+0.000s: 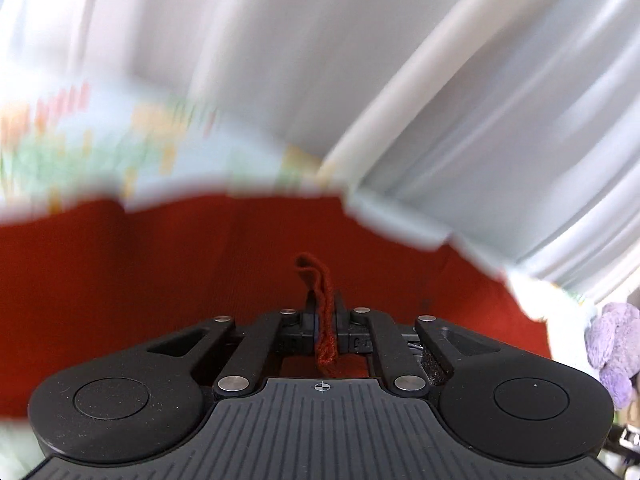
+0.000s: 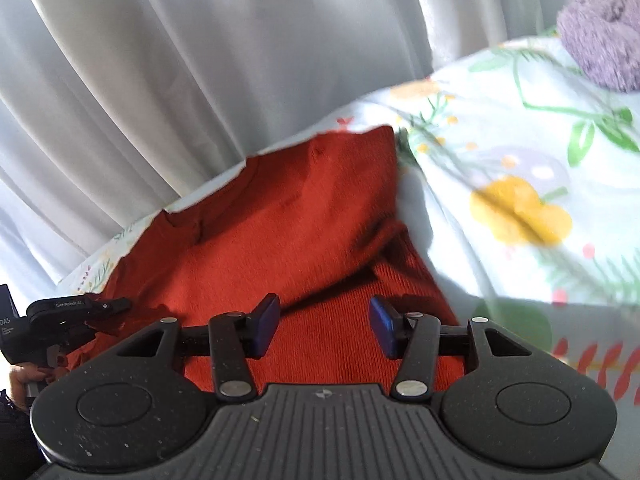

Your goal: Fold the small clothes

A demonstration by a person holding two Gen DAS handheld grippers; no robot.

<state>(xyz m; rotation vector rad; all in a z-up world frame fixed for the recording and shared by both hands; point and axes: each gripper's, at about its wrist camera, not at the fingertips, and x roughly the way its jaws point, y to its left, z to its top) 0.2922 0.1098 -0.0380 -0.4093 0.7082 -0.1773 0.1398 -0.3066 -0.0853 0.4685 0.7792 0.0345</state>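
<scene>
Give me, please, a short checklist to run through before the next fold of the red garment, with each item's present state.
1. Left gripper has cloth: ok, shut on a pinch of the red knit garment.
2. Right gripper free: ok, open above the garment.
3. Garment flat: not ok, a fold runs across it.
4. Garment fully on the floral sheet: cannot tell, the near edge is hidden.
5. Purple plush clear of the garment: ok, apart.
6. Left view sharp: not ok, blurred.
</scene>
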